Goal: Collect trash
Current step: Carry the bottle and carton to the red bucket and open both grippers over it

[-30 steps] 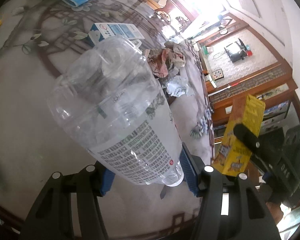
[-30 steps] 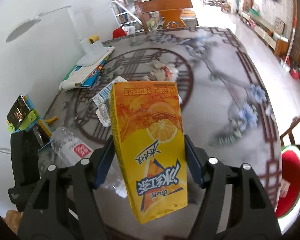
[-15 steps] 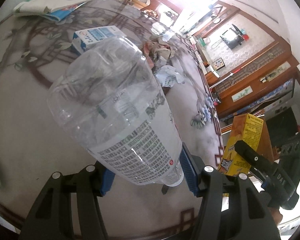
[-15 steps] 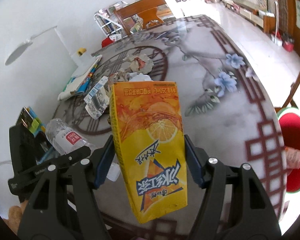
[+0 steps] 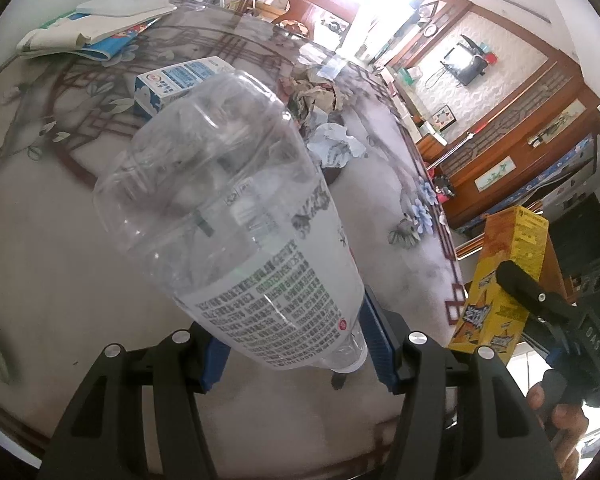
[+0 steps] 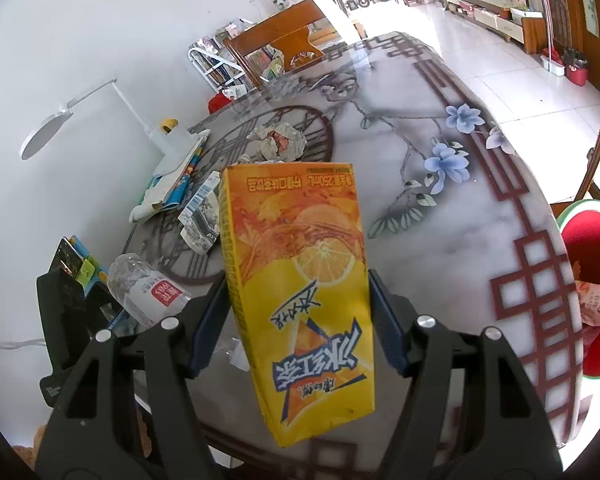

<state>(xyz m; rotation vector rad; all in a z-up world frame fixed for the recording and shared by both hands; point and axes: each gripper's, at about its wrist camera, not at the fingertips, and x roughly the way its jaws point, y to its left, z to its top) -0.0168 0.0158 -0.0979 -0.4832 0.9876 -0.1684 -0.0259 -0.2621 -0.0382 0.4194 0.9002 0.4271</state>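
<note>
My left gripper [image 5: 296,336] is shut on an empty clear plastic bottle [image 5: 228,216], gripped near its neck with the base pointing away over the table. My right gripper [image 6: 296,320] is shut on a yellow orange-drink carton [image 6: 300,280], held upside down above the table's near edge. In the left wrist view the carton [image 5: 500,276] and the right gripper show at the right, with a person's fingers below. In the right wrist view the bottle [image 6: 144,288] appears at the left. Crumpled paper [image 5: 320,96], a white wad [image 5: 334,144] and a blue-white carton [image 5: 176,80] lie on the table.
The round marble-patterned table [image 6: 440,240] has a dark red lattice border. Folded papers and a white lamp base [image 5: 100,28] sit at its far side. A red bin [image 6: 588,296] with a wrapper inside stands off the right edge. Wooden chair and shelves stand behind.
Both grippers have rolled and shifted while keeping their loads. The right gripper with the carton moved toward the table's right edge, bringing the red bin closer in its view.
</note>
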